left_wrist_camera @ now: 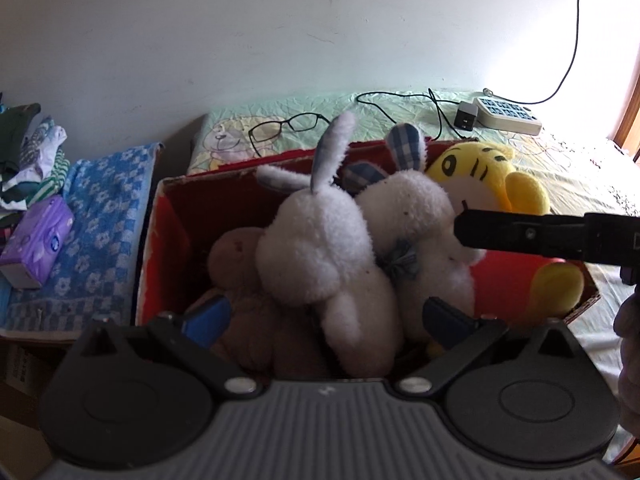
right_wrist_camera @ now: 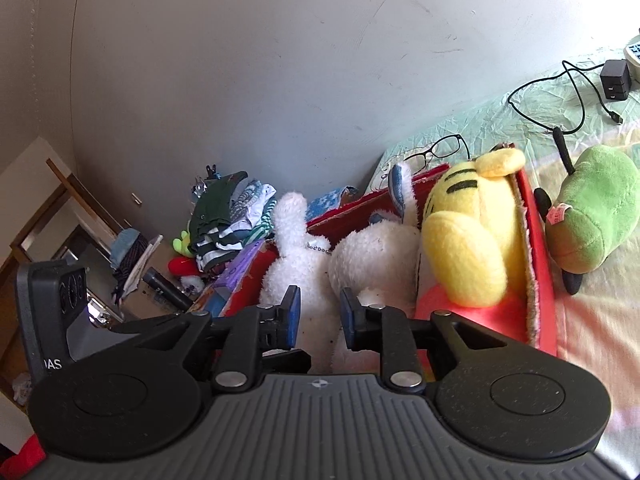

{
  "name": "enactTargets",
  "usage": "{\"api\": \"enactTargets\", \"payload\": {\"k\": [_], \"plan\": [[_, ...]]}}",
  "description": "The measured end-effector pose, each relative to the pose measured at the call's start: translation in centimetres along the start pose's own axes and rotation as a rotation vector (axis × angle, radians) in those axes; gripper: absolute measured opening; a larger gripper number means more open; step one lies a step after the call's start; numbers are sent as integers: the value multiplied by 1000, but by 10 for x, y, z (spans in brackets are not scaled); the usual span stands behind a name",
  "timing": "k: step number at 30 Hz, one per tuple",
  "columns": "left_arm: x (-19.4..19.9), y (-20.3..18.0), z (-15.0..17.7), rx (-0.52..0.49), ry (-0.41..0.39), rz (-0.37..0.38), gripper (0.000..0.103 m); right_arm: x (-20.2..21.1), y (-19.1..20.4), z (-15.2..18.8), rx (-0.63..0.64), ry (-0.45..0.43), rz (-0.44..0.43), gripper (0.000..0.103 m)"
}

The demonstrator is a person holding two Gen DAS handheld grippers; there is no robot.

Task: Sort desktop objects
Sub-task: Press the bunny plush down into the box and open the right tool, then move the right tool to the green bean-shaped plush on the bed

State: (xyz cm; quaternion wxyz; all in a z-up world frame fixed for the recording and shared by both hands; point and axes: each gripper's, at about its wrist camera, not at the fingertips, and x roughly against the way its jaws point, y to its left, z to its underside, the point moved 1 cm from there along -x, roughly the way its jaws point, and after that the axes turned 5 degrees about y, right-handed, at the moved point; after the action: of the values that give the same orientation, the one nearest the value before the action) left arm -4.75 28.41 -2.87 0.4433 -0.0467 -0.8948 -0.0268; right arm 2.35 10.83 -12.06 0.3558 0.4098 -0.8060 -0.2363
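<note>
Bed [left_wrist_camera: 580,184], pale green sheet: red box [left_wrist_camera: 168,240], glasses [left_wrist_camera: 280,128], charger [left_wrist_camera: 467,116], green plush [right_wrist_camera: 592,220].

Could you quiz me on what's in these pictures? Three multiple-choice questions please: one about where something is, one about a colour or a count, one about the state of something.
1. Where is the green plush toy?
A. Inside the red box
B. On the bed, outside the red box
C. On the blue towel

2. How many white rabbit toys are in the red box?
A. One
B. Two
C. Four

3. How do the left tool's fingers stand?
A. Spread wide, gripping nothing
B. Clamped on the glasses
C. Clamped on the tissue pack

Answers:
1. B: the right wrist view shows it lying on the bedsheet beside the box's outer wall.
2. B: one white rabbit and a second white rabbit lie side by side.
3. A: its blue pads stand far apart above the toys, pressing on nothing.
</note>
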Motion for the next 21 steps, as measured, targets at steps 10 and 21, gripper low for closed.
{"api": "enactTargets", "payload": {"k": [10, 21], "plan": [[44, -71, -24, 61, -144, 68, 102, 66, -51, -24, -50, -44, -23, 26], [16, -177, -37, 23, -143, 164, 102, 84, -124, -55, 43, 49, 121, 26]]}}
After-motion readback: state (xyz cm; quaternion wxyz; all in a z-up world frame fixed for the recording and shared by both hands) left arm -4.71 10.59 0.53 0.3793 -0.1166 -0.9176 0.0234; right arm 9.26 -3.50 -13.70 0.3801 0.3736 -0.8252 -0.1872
